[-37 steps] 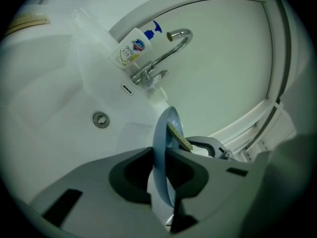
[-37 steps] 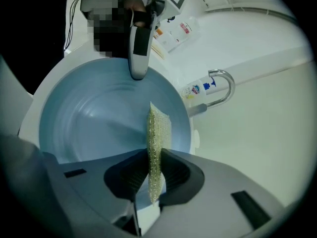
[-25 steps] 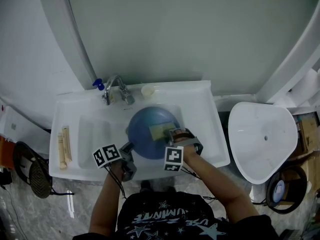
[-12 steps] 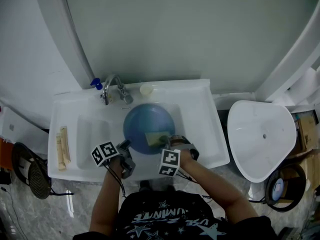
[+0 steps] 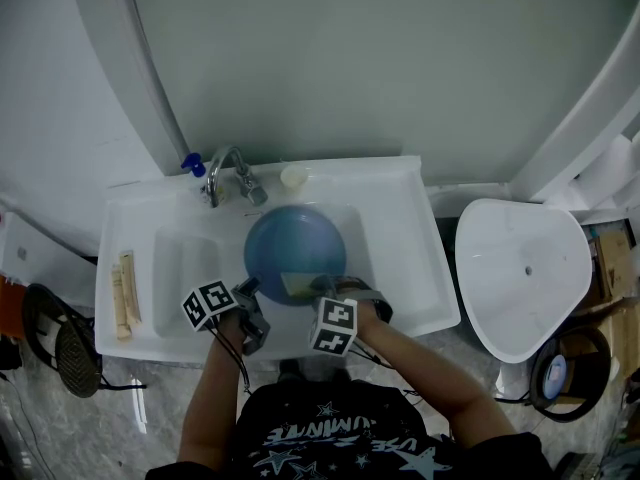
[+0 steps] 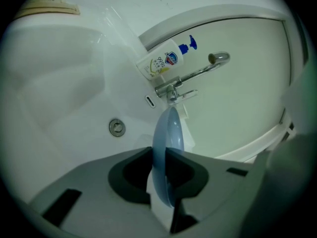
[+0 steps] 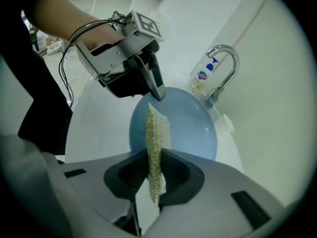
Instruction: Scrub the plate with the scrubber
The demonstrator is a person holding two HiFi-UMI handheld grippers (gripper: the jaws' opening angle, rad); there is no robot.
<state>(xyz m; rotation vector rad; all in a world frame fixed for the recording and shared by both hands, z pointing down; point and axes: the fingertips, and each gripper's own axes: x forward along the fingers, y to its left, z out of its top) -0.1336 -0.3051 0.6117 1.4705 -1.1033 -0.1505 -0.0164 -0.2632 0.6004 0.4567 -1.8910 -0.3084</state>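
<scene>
Two grippers over a white sink (image 5: 400,230), seen from the head view, one on each forearm coming in from the bottom of the frame

Obs 1: the left gripper (image 5: 248,290) has its jaws closed on the lower-left rim of the blue plate (image 5: 295,240). In the left gripper view (image 6: 166,168) the plate (image 6: 168,133) stands edge-on between the two pads, pinched at the rim, with the rest of the dish rising toward the middle of the frame

Obs 2: the right gripper (image 5: 316,288) has its jaws clamped on the scrubber (image 5: 298,284), a yellow-green mesh pad. In the right gripper view (image 7: 156,171) the scrubber (image 7: 157,130) sits edge-on between the pads, and its free end lies against the inner face of the plate (image 7: 185,125), left of the dish's centre

Obs 3: in the head view the scrubber is at the plate's lower rim, just right of the left gripper's jaws; the two grippers are near each other, not touching. The right gripper view shows the left gripper (image 7: 158,94) at upper left, its tips on the far rim

Obs 4: the plate is over the basin, centre of the sink; whether it rests on the basin floor I cannot tell

Surroundings: a chrome faucet (image 5: 228,171) and a soap bottle (image 5: 192,166) with a blue pump at the sink's upper left; a drain (image 6: 116,127) in the basin; pale sticks (image 5: 125,290) on the sink's left ledge
</scene>
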